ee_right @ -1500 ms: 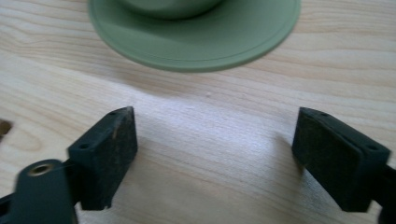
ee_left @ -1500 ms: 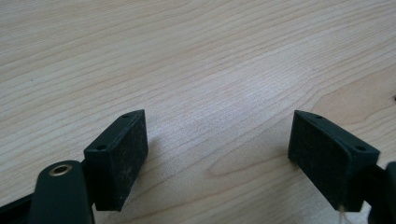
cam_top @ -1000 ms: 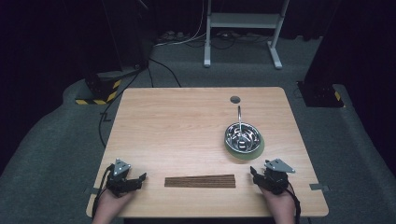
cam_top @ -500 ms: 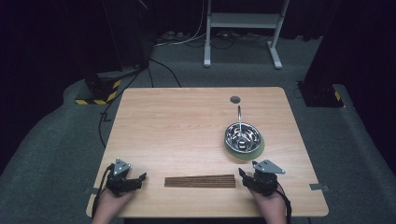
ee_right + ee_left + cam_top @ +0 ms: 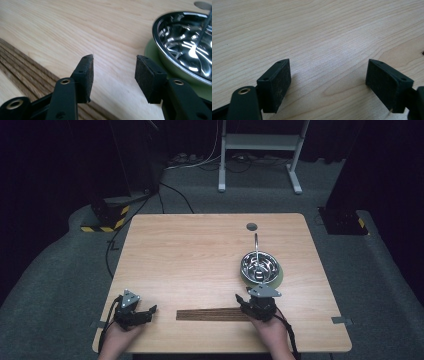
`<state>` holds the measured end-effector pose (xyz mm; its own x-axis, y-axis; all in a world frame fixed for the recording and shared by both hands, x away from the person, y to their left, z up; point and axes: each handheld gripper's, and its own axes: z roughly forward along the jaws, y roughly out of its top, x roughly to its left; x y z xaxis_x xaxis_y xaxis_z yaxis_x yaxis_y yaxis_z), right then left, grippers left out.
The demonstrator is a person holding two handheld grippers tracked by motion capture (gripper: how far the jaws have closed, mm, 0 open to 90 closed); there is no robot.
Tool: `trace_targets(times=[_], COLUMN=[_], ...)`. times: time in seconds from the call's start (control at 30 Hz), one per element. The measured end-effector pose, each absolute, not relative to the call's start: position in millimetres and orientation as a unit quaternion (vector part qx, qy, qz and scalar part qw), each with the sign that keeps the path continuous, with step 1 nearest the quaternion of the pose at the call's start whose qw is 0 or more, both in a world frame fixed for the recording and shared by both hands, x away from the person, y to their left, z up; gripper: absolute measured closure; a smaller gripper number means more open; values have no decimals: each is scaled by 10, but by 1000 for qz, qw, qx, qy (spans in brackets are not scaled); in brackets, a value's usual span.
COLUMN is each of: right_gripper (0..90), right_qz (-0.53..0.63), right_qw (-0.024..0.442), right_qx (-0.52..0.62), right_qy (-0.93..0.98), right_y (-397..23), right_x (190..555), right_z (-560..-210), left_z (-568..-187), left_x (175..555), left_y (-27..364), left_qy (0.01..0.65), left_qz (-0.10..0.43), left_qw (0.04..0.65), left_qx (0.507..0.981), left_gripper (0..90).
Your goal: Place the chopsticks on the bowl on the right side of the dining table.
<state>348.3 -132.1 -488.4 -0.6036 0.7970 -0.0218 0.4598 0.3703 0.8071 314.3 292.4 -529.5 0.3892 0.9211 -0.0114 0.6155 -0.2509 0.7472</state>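
Two grippers sit at the near edge of my table [image 5: 200, 250], one in each hand. Going left to right: my left gripper [image 5: 149, 311] rests near the front left corner, pointing right toward the sticks. In the left gripper view its jaws stand wide apart with bare wood between them, holding nothing.

Next comes a dark bundle of sticks [image 5: 212, 314], lying flat and running left to right along the front edge, well apart from the left gripper. Its right end reaches my right gripper [image 5: 245, 305], which sits at that end, above the wood. In the right gripper view the sticks [image 5: 22, 65] pass to the left of and below the jaws, not between them. Those jaws have just been closing and now stand partly open, with bare table between the pads and nothing gripped.

Just beyond the right gripper, farther from me, a shiny metal bowl [image 5: 260, 267] sits on a green mat [image 5: 278, 276], a spoon [image 5: 256, 245] leaning in it.
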Motion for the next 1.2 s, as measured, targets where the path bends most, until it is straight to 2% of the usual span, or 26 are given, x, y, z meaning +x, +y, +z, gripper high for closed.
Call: trace_targets(times=[0.3, 0.67, 1.2], right_gripper=[504, 619, 679], right_qz=[392, 382, 378], right_qw=[195, 168, 158], right_qx=[393, 391, 387], right_qy=[809, 820, 826], right_y=[-1351, -1379, -1367], right_x=[3435, 3381, 3386], right_z=[-5025, -5132, -5163], left_z=[-5296, -5296, -5296], left_x=[3139, 3137, 3137], left_y=[2923, 2923, 2923], left_qy=[507, 507, 507], left_qz=[223, 223, 223], left_qw=[344, 344, 344], left_qx=[758, 758, 758], left_gripper=[205, 208, 208])
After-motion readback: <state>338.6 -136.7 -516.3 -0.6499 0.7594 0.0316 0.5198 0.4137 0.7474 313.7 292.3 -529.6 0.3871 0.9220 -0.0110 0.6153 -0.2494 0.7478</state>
